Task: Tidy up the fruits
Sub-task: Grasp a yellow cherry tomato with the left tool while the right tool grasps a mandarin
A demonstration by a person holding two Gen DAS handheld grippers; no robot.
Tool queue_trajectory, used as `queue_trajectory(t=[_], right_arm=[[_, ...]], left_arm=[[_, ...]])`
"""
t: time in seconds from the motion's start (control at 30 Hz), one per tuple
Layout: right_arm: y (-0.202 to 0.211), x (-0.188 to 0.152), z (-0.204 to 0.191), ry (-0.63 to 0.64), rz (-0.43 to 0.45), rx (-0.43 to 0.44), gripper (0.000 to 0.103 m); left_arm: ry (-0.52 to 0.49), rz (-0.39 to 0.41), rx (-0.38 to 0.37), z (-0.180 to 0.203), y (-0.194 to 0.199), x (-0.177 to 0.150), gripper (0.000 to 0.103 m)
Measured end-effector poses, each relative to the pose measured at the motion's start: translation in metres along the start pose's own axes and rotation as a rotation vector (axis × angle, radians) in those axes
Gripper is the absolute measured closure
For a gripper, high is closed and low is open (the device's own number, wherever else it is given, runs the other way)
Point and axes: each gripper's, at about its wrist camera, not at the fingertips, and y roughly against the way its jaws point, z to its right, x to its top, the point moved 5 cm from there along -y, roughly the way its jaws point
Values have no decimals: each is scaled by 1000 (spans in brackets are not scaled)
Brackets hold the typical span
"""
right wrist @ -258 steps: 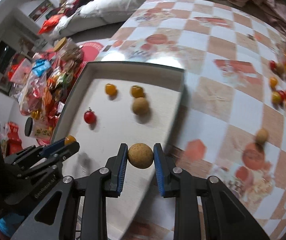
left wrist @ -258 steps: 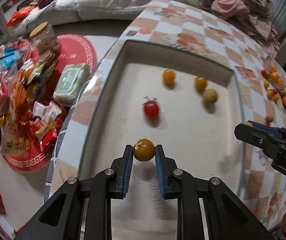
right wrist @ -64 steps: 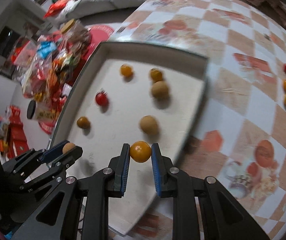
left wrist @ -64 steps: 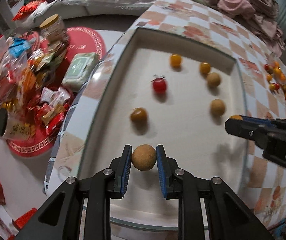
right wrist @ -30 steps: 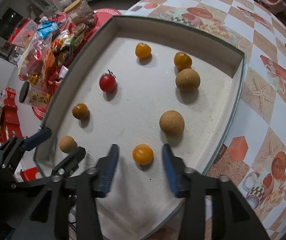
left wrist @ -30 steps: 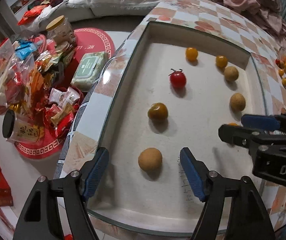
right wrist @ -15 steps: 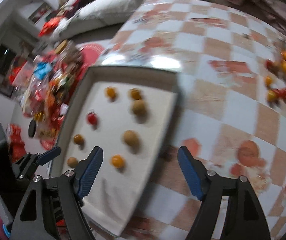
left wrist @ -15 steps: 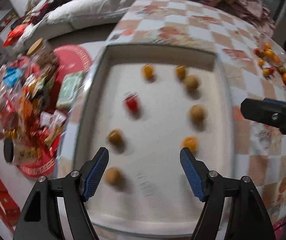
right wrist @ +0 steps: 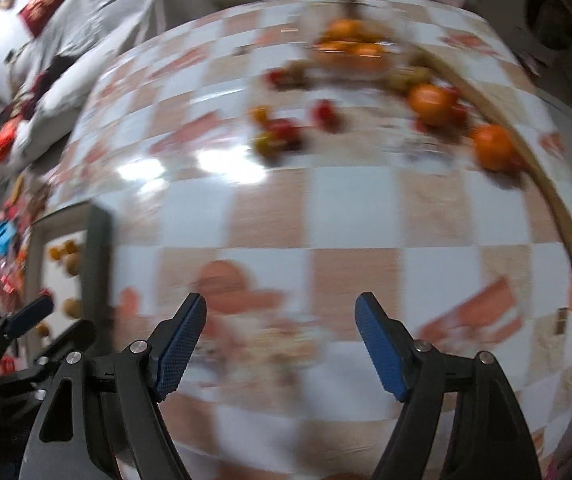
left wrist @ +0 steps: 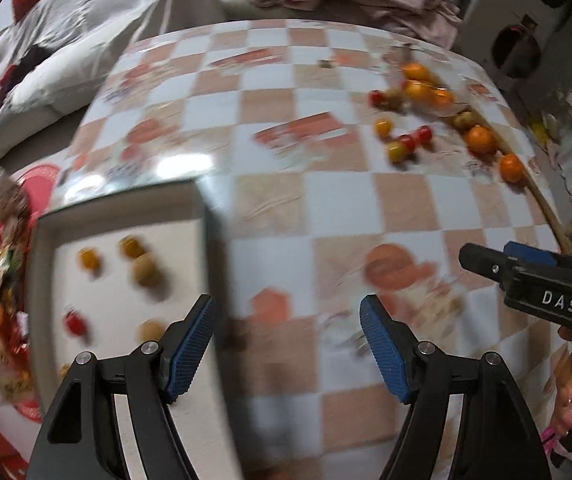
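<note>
Jaws of left gripper [left wrist: 288,346] and right gripper [right wrist: 279,344] wide apart, empty; risk: loose fruits [left wrist: 408,142] rolling when nudged, judging by roundness.

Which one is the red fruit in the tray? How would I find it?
Look at the white tray at the table's left edge, beside the snack pile. Near its left wall, below the two small orange fruits, sits one small red tomato. It is the tray's only red fruit; the others are orange or tan.

Motion blur; tabletop glare; fisheye warping
</note>
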Motion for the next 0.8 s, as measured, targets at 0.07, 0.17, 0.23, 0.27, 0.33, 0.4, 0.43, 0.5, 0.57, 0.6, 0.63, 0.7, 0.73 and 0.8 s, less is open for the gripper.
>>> queue_trajectory(t=[0.07, 0.17, 0.23, 0.27, 0.33, 0.4, 0.43, 0.5, 0.57, 0.6, 0.63, 0.7, 0.73, 0.8], right_arm=[[-2, 4, 25, -42, 9, -28, 23], [-5, 11, 55, -81, 23, -60, 23], [-5, 17, 72, -99, 37, -77, 23], [-6, 21, 83, -107, 44, -86, 23], [-6, 30, 95, -113, 63, -91, 23], [-6, 40, 101, -103, 91, -103, 23], [-4, 47, 104, -95, 111, -115, 23], [2, 57, 105, -74, 144, -134, 23], [4, 71, 106, -38, 172, -156, 23], [3, 77, 106, -24, 179, -163, 23], [2, 83, 108, -12, 183, -170, 23], [0, 91, 112, -2, 187, -176, 24], [-2, 95, 113, 4, 187, -177, 24], [-5, 100, 115, 18, 184, -183, 26]], left_arm=[[-18, 4, -2, 19, -11, 11, 28], [-23, 9, -3, 36, -27, 25, 28], [-22, 9, -7, 45, -37, 34, 28], [-21, 11, -9, 51, -43, 41, 28], [-22, 24, -12, 60, -50, 52, 28], [-26, 41, -19, 68, -56, 64, 28], [-27, 45, -19, 71, -58, 68, 28], [-30, 54, -22, 77, -65, 78, 28], [-29, 60, -22, 83, -72, 88, 28], [-27, 62, -21, 85, -75, 92, 28], [-26, 63, -18, 87, -78, 95, 28], [-23, 64, -16, 89, -82, 100, 28], [-20, 64, -15, 90, -86, 103, 28], [-17, 63, -10, 91, -90, 107, 28]])
